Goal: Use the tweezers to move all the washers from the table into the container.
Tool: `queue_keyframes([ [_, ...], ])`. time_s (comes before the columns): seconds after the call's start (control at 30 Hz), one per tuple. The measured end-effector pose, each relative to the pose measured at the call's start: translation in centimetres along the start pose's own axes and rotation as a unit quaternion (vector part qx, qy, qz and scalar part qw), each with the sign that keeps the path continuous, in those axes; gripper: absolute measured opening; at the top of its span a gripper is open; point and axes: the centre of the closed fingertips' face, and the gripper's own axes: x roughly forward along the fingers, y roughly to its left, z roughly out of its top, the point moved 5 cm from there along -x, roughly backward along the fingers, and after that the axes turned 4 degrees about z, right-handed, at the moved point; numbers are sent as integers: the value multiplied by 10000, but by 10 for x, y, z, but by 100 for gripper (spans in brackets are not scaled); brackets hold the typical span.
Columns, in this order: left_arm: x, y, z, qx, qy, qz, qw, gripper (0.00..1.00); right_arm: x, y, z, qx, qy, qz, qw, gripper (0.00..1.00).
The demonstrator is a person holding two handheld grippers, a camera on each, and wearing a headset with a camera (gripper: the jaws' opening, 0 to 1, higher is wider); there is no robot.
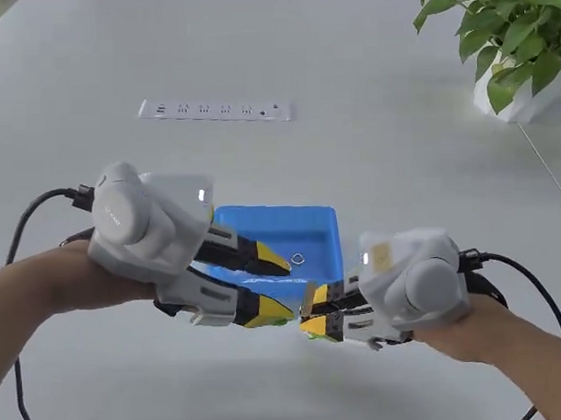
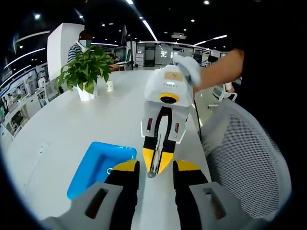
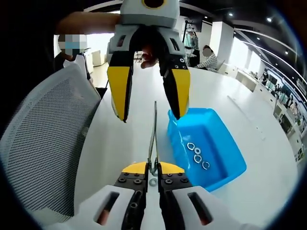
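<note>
We see right tongs (image 3: 153, 168) clamped on thin metal tweezers (image 3: 154, 129), long axis toward left tongs (image 3: 150, 116), spread wide, empty. Right of tweezers in frame, silver ring washers (image 3: 197, 155) lie in blue plastic container (image 3: 213, 132).

The left gripper (image 1: 285, 288) and the right gripper (image 1: 309, 312) are facing each other, tips close together, over the white table (image 1: 370, 142), just before a blue container (image 1: 318, 229) holding one washer (image 1: 298, 259).
</note>
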Motion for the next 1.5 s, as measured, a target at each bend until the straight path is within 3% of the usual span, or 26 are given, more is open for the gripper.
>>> queue_keyframes([
  [0.4, -22, 1, -10, -326, -127, 366, 9987, 58, -17, -10, 22, -144, -30, -15, 9999, 8],
  [0.8, -46, 12, -22, -698, -258, 904, 9931, 89, -26, -27, 37, -259, -50, -39, 9996, 8],
  [0.97, -51, 14, -25, -825, -311, 1047, 9906, 97, -27, -38, 40, -315, -56, -52, 9995, 8],
  [1.5, -59, 12, -33, -1059, -299, 1199, 9867, 99, -13, -62, 30, -371, 2, 17, 9993, 8],
])
